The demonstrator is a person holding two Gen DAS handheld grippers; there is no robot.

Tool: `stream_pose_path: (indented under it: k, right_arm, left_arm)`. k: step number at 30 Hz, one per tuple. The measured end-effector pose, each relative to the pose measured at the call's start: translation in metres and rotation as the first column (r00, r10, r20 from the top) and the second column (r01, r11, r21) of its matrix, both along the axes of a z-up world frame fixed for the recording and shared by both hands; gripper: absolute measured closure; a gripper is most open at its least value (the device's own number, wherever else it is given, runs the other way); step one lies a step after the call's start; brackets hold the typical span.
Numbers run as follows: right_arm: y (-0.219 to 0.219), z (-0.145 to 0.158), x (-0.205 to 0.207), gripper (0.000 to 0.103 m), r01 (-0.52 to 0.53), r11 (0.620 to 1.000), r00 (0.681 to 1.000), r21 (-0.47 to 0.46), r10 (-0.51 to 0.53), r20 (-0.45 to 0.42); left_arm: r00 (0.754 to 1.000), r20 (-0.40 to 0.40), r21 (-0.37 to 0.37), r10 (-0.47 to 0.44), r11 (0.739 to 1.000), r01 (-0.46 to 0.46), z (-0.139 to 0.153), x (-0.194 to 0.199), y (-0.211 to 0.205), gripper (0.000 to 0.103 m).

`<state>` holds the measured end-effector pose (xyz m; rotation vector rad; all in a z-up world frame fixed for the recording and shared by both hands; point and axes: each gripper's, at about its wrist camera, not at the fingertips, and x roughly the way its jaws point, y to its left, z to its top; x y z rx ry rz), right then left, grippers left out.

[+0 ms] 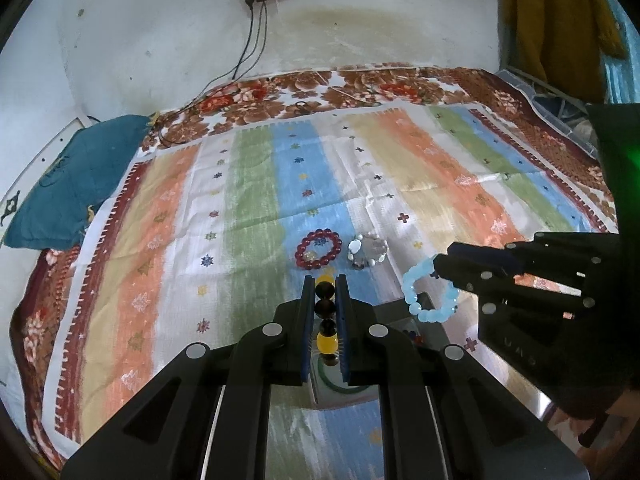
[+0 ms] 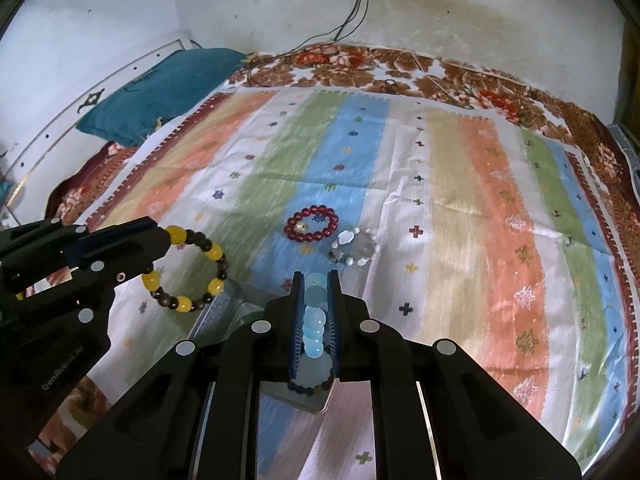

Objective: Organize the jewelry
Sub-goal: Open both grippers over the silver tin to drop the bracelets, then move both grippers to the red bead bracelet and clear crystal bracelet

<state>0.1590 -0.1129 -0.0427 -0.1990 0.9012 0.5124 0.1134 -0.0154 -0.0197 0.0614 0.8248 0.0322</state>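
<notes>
My left gripper [image 1: 325,282] is shut on a yellow-and-dark bead bracelet [image 1: 325,308] and holds it above the striped cloth; it also shows in the right wrist view [image 2: 188,270]. My right gripper [image 2: 315,278] is shut on a light blue bead bracelet [image 2: 313,320], which also shows in the left wrist view [image 1: 428,292]. A red bead bracelet [image 1: 318,249] [image 2: 312,224] and a white-and-clear bracelet [image 1: 368,251] [image 2: 354,248] lie side by side on the cloth just ahead. A clear box [image 1: 412,326] [image 2: 240,304] with a multicoloured bead bracelet [image 2: 311,387] sits under both grippers.
The striped cloth [image 1: 256,200] covers a floral bedsheet [image 1: 360,84]. A teal pillow [image 1: 76,184] lies at the far left by the wall. Cables [image 1: 248,52] hang from a wall socket. Yellow fabric [image 1: 556,20] hangs at the far right.
</notes>
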Motion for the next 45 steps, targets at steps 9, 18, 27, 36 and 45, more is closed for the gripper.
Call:
stream_pose_path:
  k: [9,18,27,36,45]
  right_arm:
    - [-0.006,-0.012,0.001,0.078,0.001,1.0,0.998,0.013,0.0,-0.055]
    - [-0.013,-0.018,0.022,0.05,0.059,0.998,0.998,-0.034,-0.06,-0.034]
    - [-0.025,-0.03,0.057,0.041,0.11,0.994,0.991,-0.027,-0.112,-0.069]
    - [-0.022,-0.043,0.076,0.033,0.129,0.991,0.987,-0.035,-0.132,-0.091]
    - [-0.018,-0.054,0.091,0.025,0.132,0.991,0.983,-0.03,-0.134,-0.123]
  left_arm:
    - [0.995,-0.066,-0.025,0.074,0.997,-0.076,-0.014,0.004,0.014,0.079]
    - [0.986,-0.09,-0.056,0.141,0.988,-0.147,-0.026,0.016,0.036,0.046]
    - [0.979,-0.14,-0.071,0.15,0.984,-0.162,-0.044,0.04,0.045,0.03]
    - [0.977,-0.166,-0.069,0.135,0.987,-0.148,-0.058,0.067,0.044,0.019]
    - [0.963,-0.204,-0.063,0.174,0.98,-0.19,-0.074,0.088,0.061,0.016]
